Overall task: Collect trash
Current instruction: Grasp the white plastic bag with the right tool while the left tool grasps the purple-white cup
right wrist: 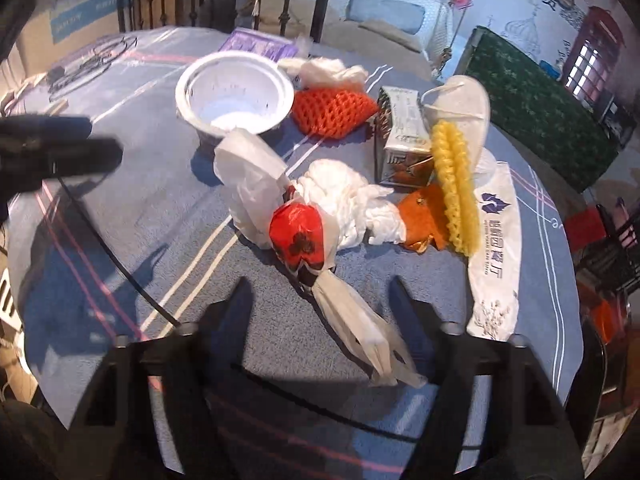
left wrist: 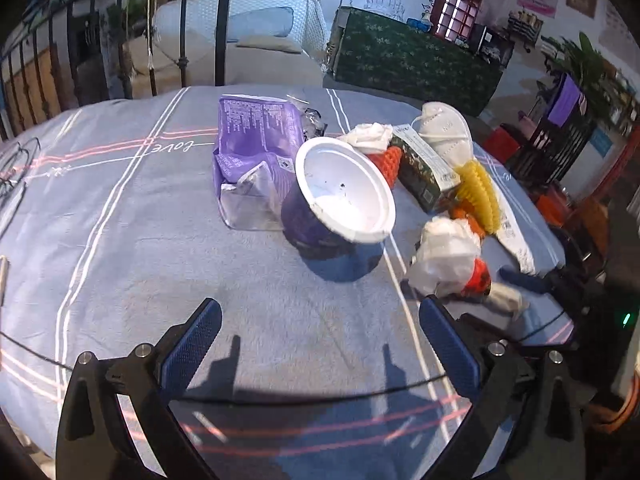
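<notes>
Trash lies on a round table with a blue-grey cloth point(left wrist: 160, 240). A purple cup with a white inside point(left wrist: 344, 192) leans next to a purple wrapper point(left wrist: 256, 136). Crumpled white tissue point(left wrist: 444, 256), a red and white plastic bag point(right wrist: 300, 236), orange foam net point(right wrist: 332, 112), yellow foam net point(right wrist: 456, 184), a small carton point(right wrist: 404, 136), a white face mask point(left wrist: 444, 128) and a white chopstick sleeve point(right wrist: 496, 248) lie to the right. My left gripper point(left wrist: 320, 312) is open and empty, short of the cup. My right gripper point(right wrist: 320, 292) is open around the bag's tail.
A black cable point(left wrist: 320, 392) crosses the cloth near the left gripper. The left gripper's black body point(right wrist: 56, 156) reaches in from the left in the right wrist view. Wire glasses point(right wrist: 92, 60) lie at the far left. A metal bed frame point(left wrist: 184, 40) and a green cabinet point(left wrist: 412, 60) stand beyond.
</notes>
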Tool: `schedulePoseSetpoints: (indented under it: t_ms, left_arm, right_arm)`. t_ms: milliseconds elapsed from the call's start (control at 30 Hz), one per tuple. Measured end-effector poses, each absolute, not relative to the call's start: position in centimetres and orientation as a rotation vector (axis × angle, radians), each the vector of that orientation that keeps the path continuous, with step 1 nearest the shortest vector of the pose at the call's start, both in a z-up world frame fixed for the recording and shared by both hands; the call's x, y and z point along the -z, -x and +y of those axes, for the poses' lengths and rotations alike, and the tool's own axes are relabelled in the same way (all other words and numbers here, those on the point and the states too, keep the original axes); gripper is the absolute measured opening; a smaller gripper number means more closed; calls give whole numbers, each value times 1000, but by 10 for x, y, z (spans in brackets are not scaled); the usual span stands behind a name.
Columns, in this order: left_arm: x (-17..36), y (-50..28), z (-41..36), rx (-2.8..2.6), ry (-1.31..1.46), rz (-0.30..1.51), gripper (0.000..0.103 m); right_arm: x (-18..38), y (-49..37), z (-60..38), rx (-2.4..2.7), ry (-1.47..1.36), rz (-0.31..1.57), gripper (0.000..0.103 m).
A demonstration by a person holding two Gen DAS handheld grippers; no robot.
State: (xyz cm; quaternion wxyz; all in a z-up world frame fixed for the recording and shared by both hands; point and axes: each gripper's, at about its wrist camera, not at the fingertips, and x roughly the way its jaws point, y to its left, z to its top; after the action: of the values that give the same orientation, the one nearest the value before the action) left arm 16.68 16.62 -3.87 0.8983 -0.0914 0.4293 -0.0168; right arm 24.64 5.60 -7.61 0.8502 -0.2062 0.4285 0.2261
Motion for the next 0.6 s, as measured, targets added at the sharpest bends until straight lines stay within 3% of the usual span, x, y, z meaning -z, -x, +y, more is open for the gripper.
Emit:
schedulePoseSetpoints:
  t_ms: [167, 300, 567, 600]
  left_arm:
    - [34, -193, 175, 52, 287, 879, 92]
    - [39, -216, 174, 31, 319, 909, 76]
    - [53, -236, 182, 20, 410, 939, 58]
    - [55, -235, 182, 21, 410, 943, 49]
  right_arm:
    - [87, -249, 55, -523, 386, 928, 33]
    - [82, -243, 51, -518, 364, 904, 16]
    - [73, -234, 37, -535, 262, 891, 10]
    - [73, -232, 36, -538, 255, 888, 9]
